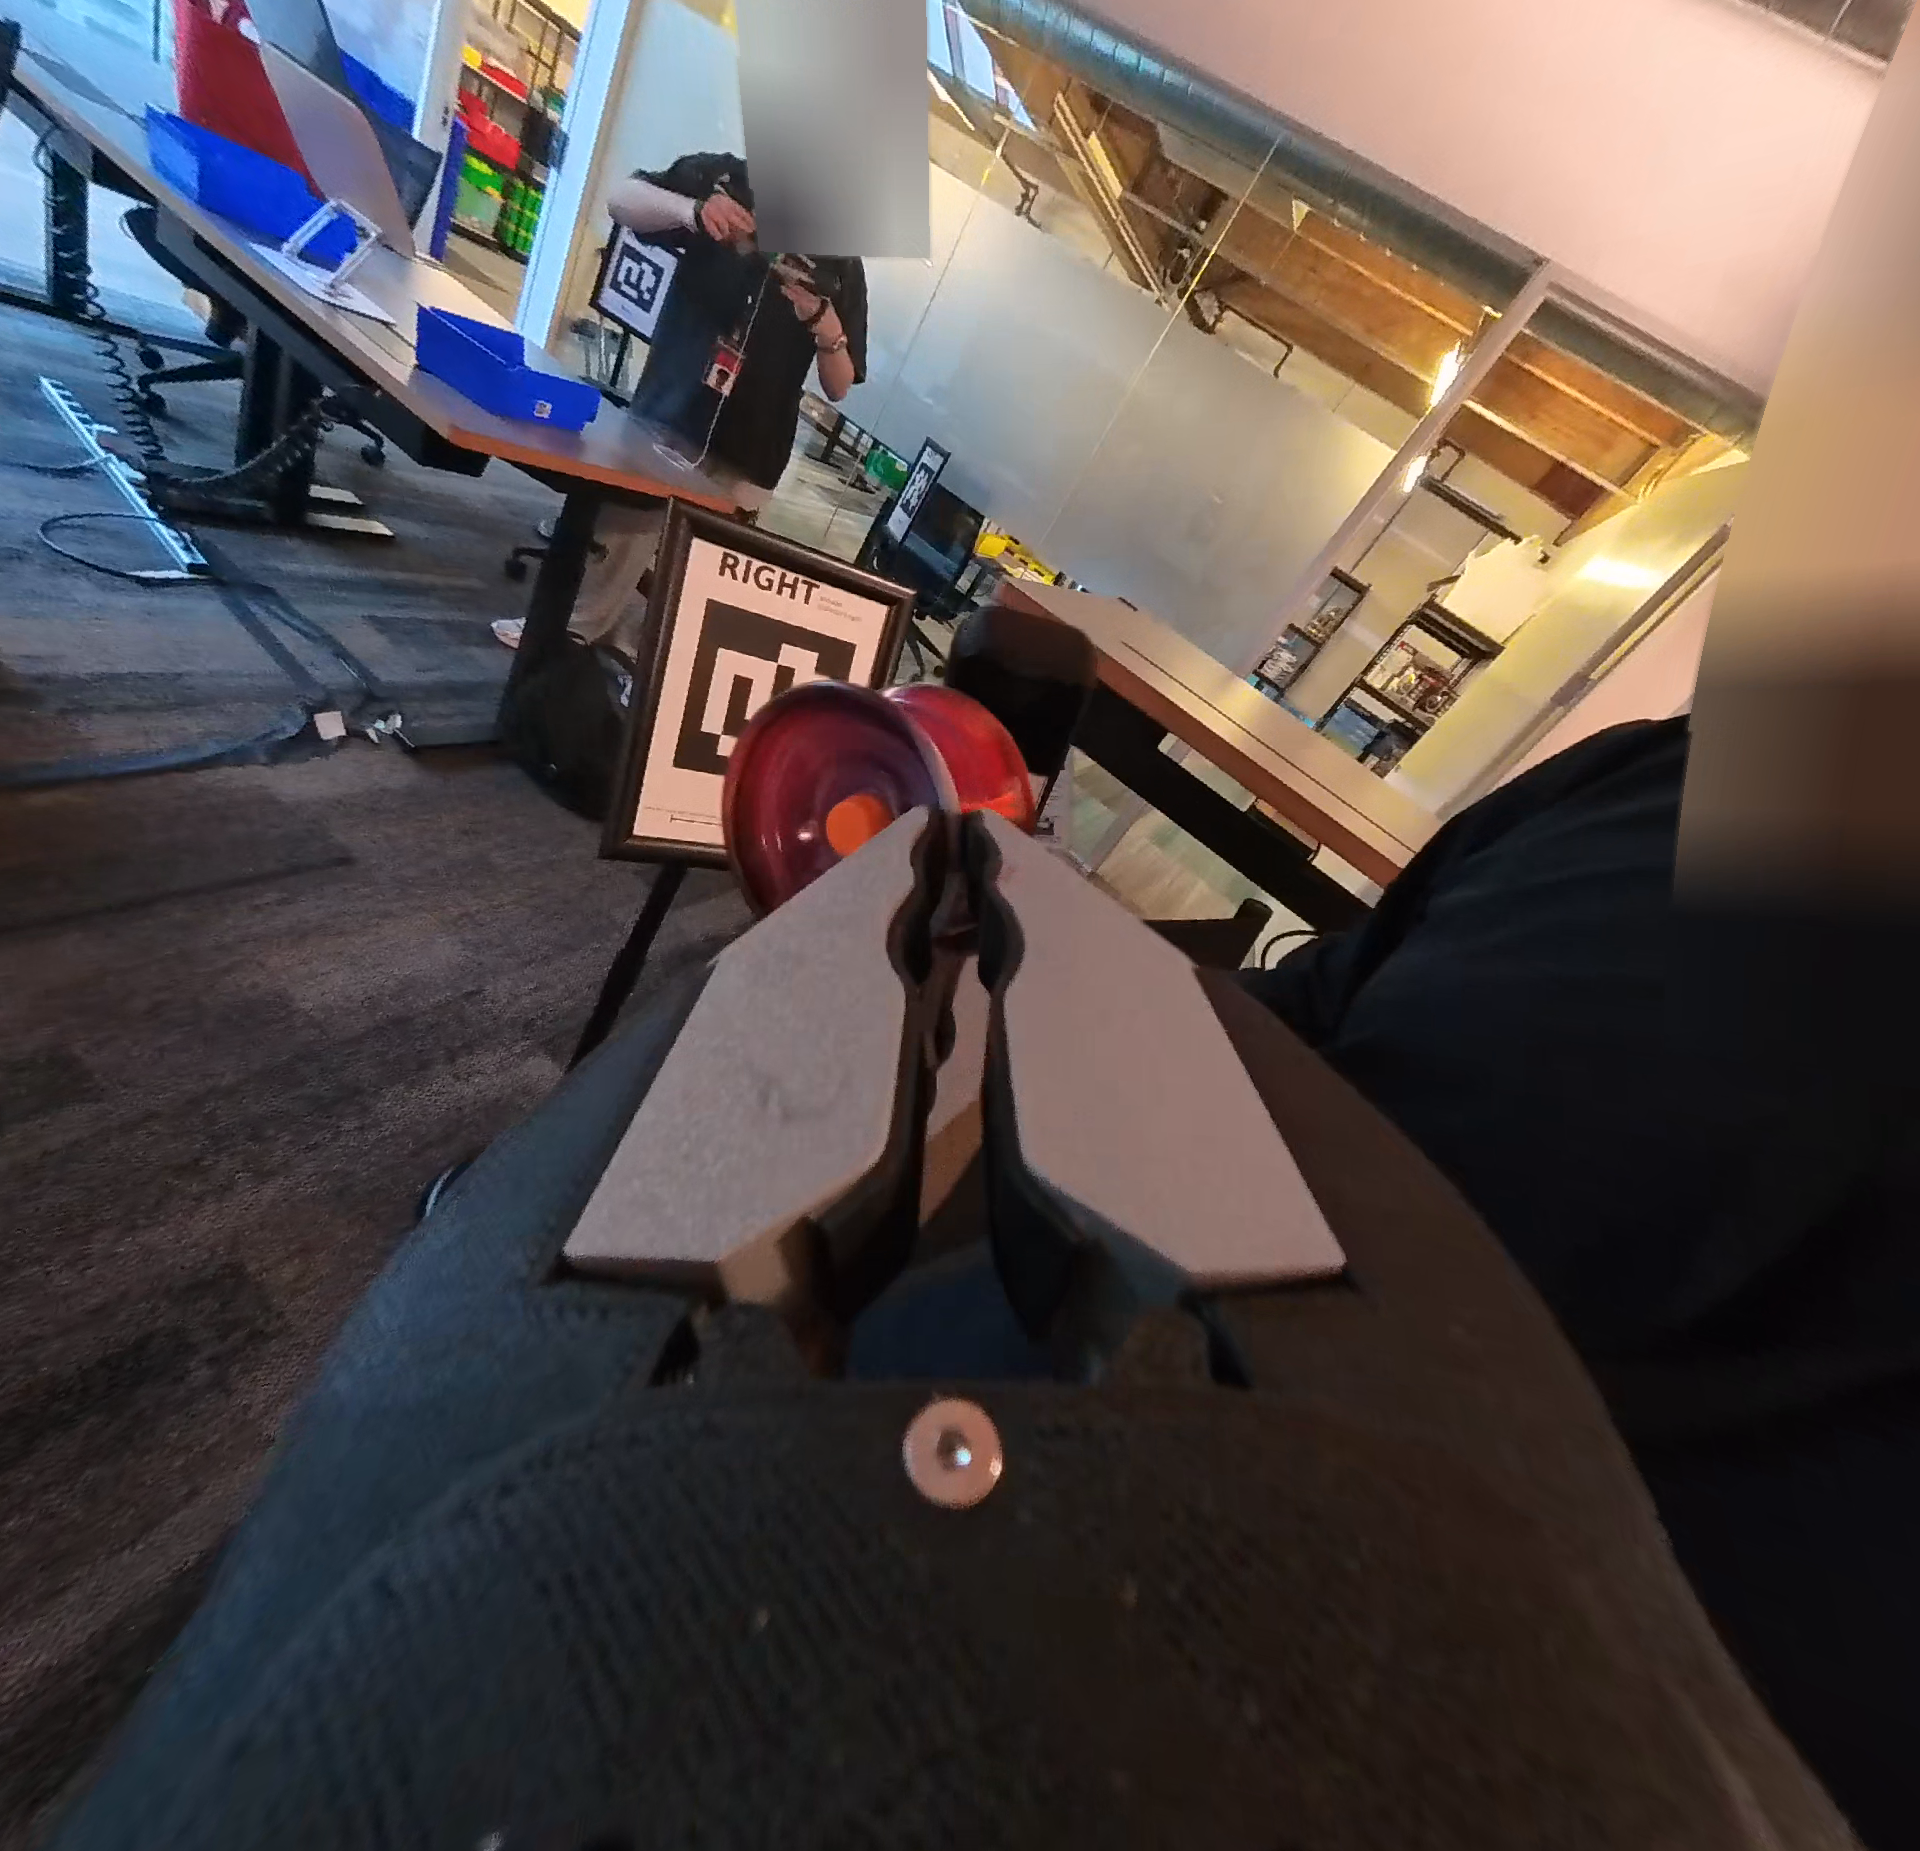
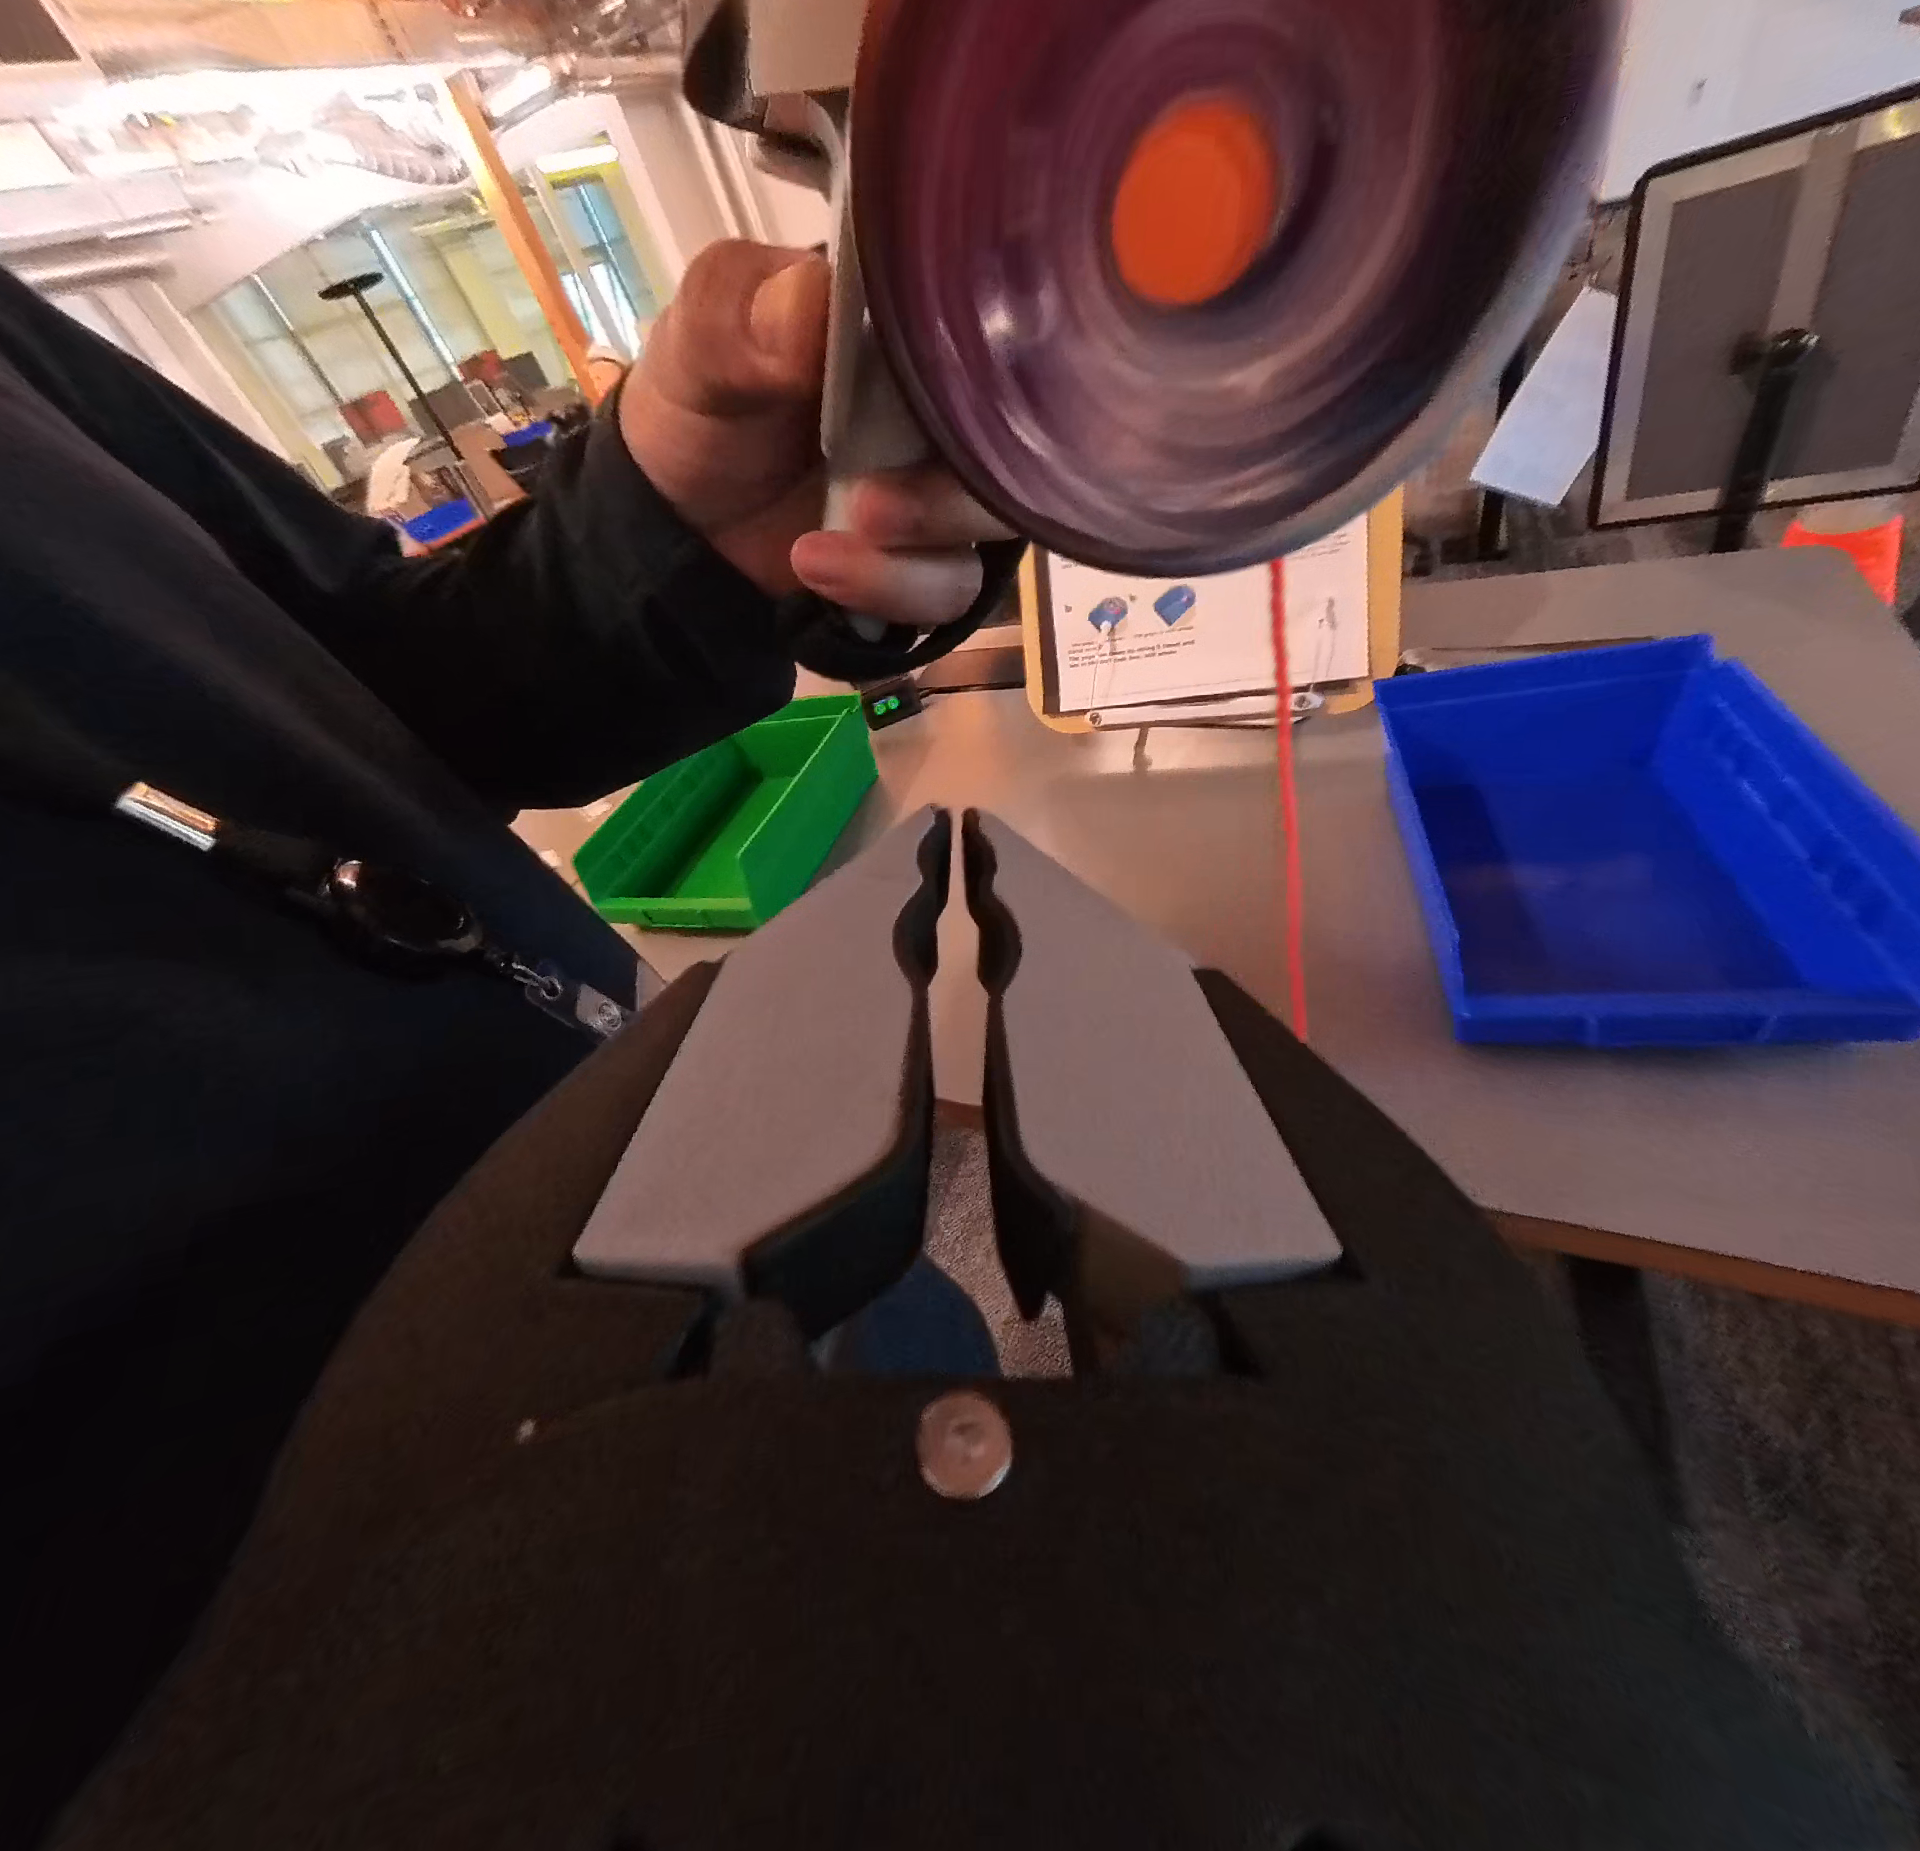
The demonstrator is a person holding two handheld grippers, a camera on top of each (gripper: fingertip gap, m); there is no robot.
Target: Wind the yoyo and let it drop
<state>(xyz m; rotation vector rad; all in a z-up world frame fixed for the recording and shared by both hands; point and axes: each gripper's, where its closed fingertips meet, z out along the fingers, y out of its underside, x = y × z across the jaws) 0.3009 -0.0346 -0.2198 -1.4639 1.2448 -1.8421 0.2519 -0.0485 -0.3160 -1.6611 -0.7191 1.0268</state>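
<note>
A red and purple yoyo (image 1: 831, 804) with an orange hub sits right at the tips of my left gripper (image 1: 951, 835). The gripper is shut on the rim of the yoyo's near half, which runs down between the pads. In the right wrist view the yoyo (image 2: 1195, 243) fills the top, blurred, held up in the air above the table. A hand (image 2: 727, 399) grips the left gripper's handle behind it. A red string (image 2: 1288, 814) hangs straight down from the yoyo, to the right of my right gripper (image 2: 956, 825). The right gripper is shut with nothing between its pads and does not touch the string.
On the grey table (image 2: 1143, 866) stand a green bin (image 2: 727, 835) at the left, a blue bin (image 2: 1662, 845) at the right and a clipboard with a sheet (image 2: 1205, 638) at the back. A framed marker sign (image 1: 748, 679) and another person (image 1: 748, 347) stand beyond the yoyo. The grippers' ends are close to 10 cm from one another.
</note>
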